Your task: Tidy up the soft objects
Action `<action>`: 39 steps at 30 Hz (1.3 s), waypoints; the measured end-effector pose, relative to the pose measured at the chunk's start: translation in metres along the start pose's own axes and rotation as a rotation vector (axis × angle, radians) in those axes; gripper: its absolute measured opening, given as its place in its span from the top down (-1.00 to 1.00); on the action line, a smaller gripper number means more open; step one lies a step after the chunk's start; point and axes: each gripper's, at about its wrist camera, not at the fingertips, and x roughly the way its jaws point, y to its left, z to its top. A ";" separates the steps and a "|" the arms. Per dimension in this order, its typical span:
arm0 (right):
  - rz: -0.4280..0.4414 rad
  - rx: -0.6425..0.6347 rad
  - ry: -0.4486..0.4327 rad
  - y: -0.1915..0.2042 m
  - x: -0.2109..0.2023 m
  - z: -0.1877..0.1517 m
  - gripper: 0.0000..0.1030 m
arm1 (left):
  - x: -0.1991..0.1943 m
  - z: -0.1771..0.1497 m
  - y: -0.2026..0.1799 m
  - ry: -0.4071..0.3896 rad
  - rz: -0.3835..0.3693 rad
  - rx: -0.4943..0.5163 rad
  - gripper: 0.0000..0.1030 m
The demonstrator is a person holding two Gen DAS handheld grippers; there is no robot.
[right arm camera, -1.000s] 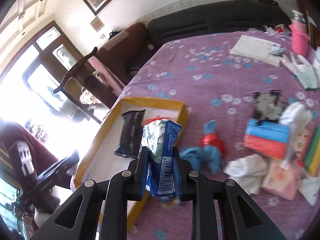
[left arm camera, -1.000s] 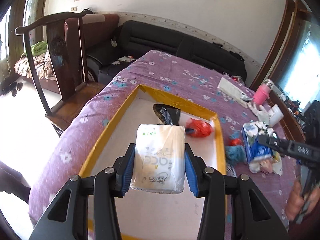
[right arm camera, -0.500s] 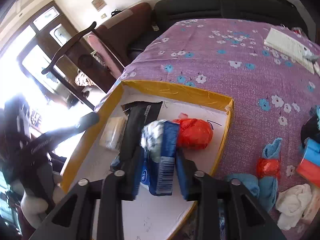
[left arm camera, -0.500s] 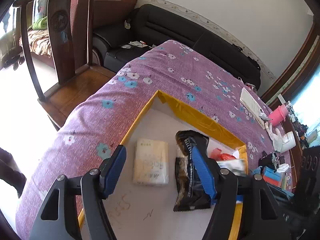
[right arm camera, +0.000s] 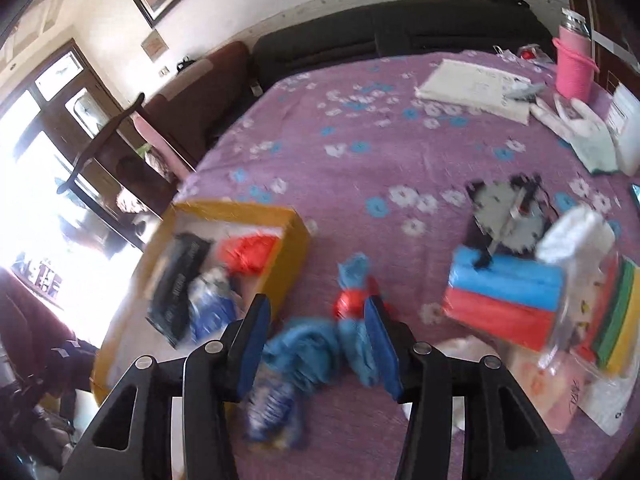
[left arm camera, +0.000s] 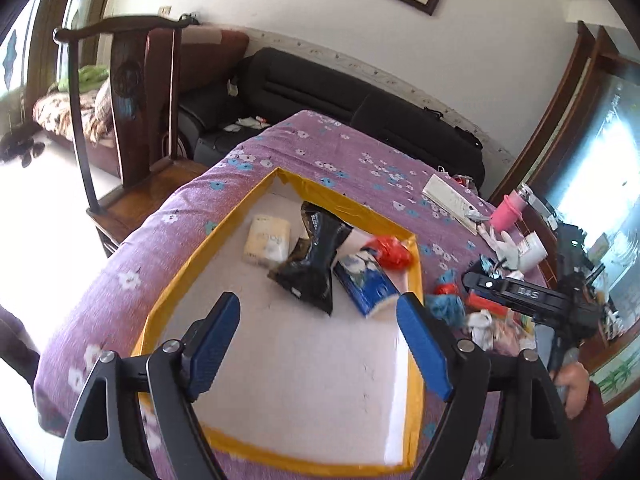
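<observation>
Fingers of both grippers, left gripper (left arm camera: 318, 342) and right gripper (right arm camera: 318, 344), are spreading, pinching nothing; lower centre, straddle the blue cloth (right arm camera: 304, 350) (blurred) squarely.

Bright daylight overexposes the windows (right arm camera: 36, 184) at left; right wrist view is motion-blurred; fisheye bending and dark vignette at edges.

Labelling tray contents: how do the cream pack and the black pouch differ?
The cream pack is a pale, squarish block lying flat; the black pouch is dark, longer and crumpled, pinched at its middle. The pack sits nearer the tray's left wall, the pouch to its right, beside the blue pack. Both are soft packets lying loose in the tray.
</observation>
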 end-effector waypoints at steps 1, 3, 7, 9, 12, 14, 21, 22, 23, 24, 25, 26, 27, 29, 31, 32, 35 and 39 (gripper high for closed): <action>-0.006 -0.006 0.014 -0.001 0.003 -0.005 -0.03 | -0.006 -0.006 -0.006 -0.013 0.008 0.011 -0.56; -0.005 -0.022 0.031 0.000 0.007 -0.012 -0.03 | -0.018 -0.016 -0.016 -0.040 0.026 0.027 -0.56; -0.004 -0.088 0.041 0.017 0.014 -0.021 -0.03 | -0.036 -0.029 -0.033 -0.097 0.059 0.078 -0.59; 0.001 -0.096 0.059 0.022 0.020 -0.022 -0.03 | -0.039 -0.033 -0.040 -0.111 0.075 0.104 -0.61; 0.020 -0.080 0.075 0.027 0.020 -0.031 -0.03 | -0.040 -0.035 -0.045 -0.109 0.068 0.105 -0.61; 0.039 -0.087 0.077 0.030 0.018 -0.042 -0.03 | -0.036 -0.035 -0.047 -0.102 0.062 0.091 -0.61; 0.041 -0.139 0.108 0.041 0.039 -0.068 0.14 | -0.020 -0.039 -0.063 -0.106 0.080 0.100 -0.62; 0.053 -0.141 0.108 0.042 0.039 -0.067 0.18 | -0.020 -0.040 -0.065 -0.107 0.085 0.103 -0.62; 0.057 -0.147 0.109 0.043 0.039 -0.067 0.20 | -0.020 -0.041 -0.067 -0.107 0.090 0.106 -0.62; 0.060 -0.153 0.111 0.043 0.039 -0.068 0.22 | -0.019 -0.042 -0.069 -0.103 0.092 0.107 -0.62; 0.071 -0.157 0.118 0.043 0.038 -0.070 0.23 | -0.019 -0.043 -0.070 -0.100 0.092 0.107 -0.62; 0.080 -0.162 0.128 0.042 0.037 -0.072 0.23 | -0.020 -0.044 -0.071 -0.098 0.088 0.106 -0.61; 0.081 -0.168 0.133 0.042 0.035 -0.074 0.24 | -0.020 -0.045 -0.072 -0.096 0.085 0.106 -0.61; 0.075 -0.198 0.143 0.039 0.025 -0.084 0.24 | -0.022 -0.048 -0.072 -0.087 0.078 0.100 -0.61; 0.062 -0.233 0.149 0.033 0.011 -0.098 0.24 | -0.023 -0.051 -0.073 -0.079 0.067 0.097 -0.61; 0.046 -0.256 0.147 0.028 0.002 -0.107 0.24 | -0.025 -0.053 -0.074 -0.076 0.062 0.099 -0.61; 0.014 -0.273 0.151 0.010 -0.020 -0.126 0.21 | -0.027 -0.057 -0.079 -0.069 0.045 0.104 -0.61; 0.081 -0.184 0.135 -0.024 -0.047 -0.130 -0.08 | -0.028 -0.064 -0.090 -0.055 -0.008 0.097 -0.61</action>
